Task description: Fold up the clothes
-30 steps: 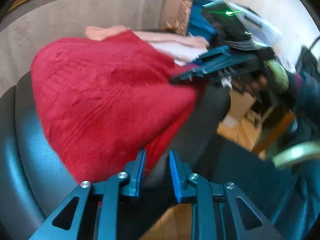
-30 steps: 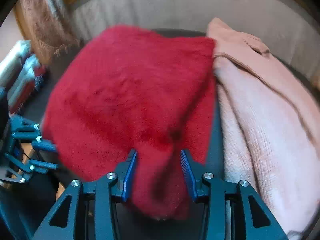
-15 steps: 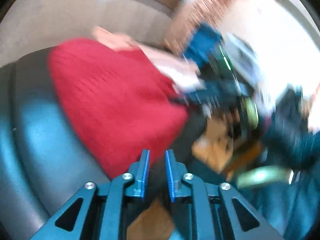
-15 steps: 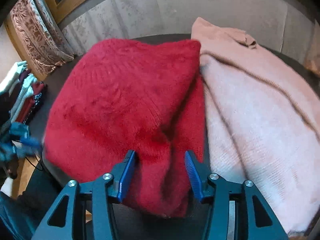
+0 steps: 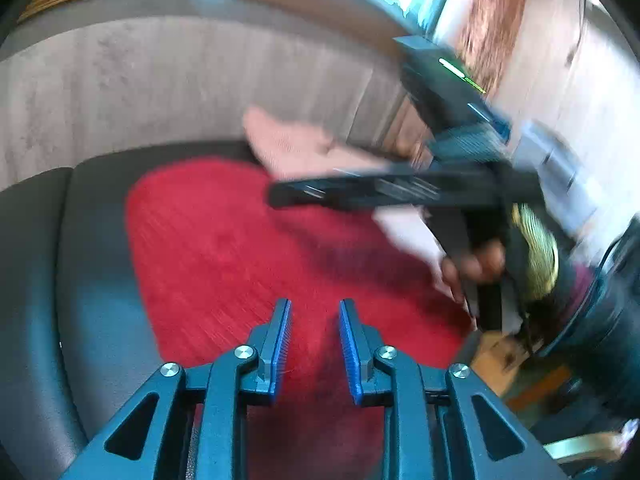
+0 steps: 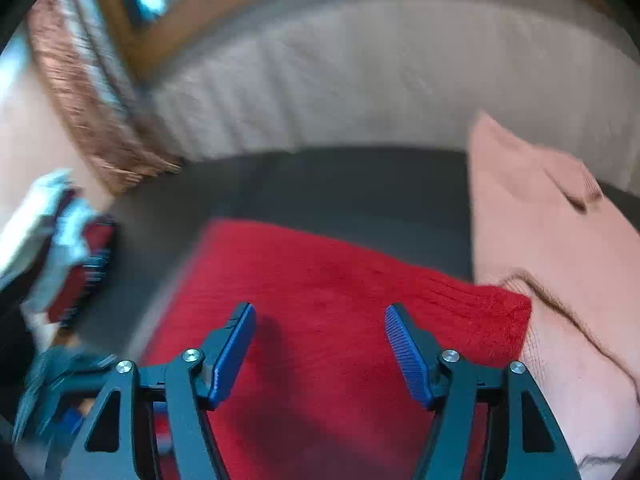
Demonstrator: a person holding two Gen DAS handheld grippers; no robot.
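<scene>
Knitwear is lying flat: the red sweater [image 6: 340, 320] is resting on the dark cushion [image 6: 340, 184], its corner touching the pink sweater [image 6: 560, 260]. The left gripper [image 5: 314, 340] is hovering narrowly parted and the right gripper [image 6: 320, 344] gaping wide, both grasping nothing. Being soft, thick and floppy, it is probably asking for pinches at its edge corners.

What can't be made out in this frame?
- Right hand-held gripper, left wrist view: motion blur smears its fingers.
- Red sweater, both views: near edge hidden behind the gripper frames.
- Pink sweater, right wrist view: cut off by the right image edge.
</scene>
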